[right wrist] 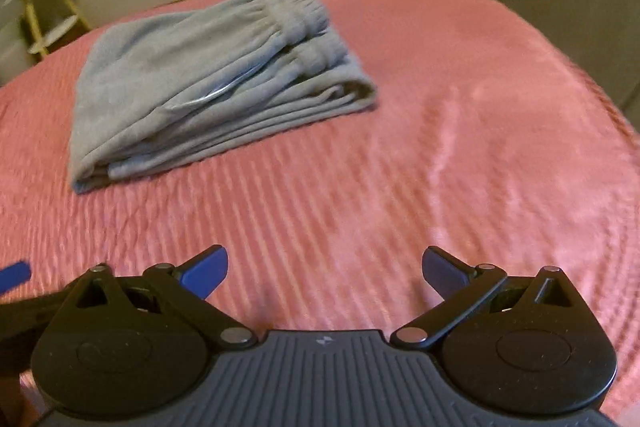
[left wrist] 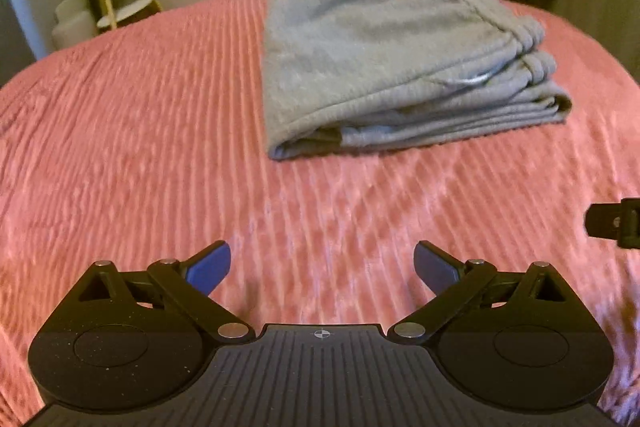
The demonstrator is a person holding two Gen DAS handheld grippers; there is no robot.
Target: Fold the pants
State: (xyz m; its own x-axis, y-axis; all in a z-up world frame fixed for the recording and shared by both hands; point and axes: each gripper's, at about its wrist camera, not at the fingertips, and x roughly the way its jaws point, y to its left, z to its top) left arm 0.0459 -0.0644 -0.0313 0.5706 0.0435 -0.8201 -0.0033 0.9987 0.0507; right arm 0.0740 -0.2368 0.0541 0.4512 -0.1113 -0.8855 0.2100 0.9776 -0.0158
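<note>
Two tools, both spread wide and empty: your left tool [left wrist: 322,267] and right tool [right wrist: 324,271] hover over the pink bedspread [left wrist: 140,147], short of the pants. Beyond them, the grey pants [left wrist: 384,67] lie folded in a stack, waistband [right wrist: 296,11] on top.

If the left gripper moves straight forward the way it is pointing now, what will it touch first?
Most likely the pink ribbed bedspread. The left gripper is open and empty, aimed slightly downward. The folded grey sweatpants lie farther ahead, a little right of its centre line, so it may reach their near edge; depth is unclear.
</note>
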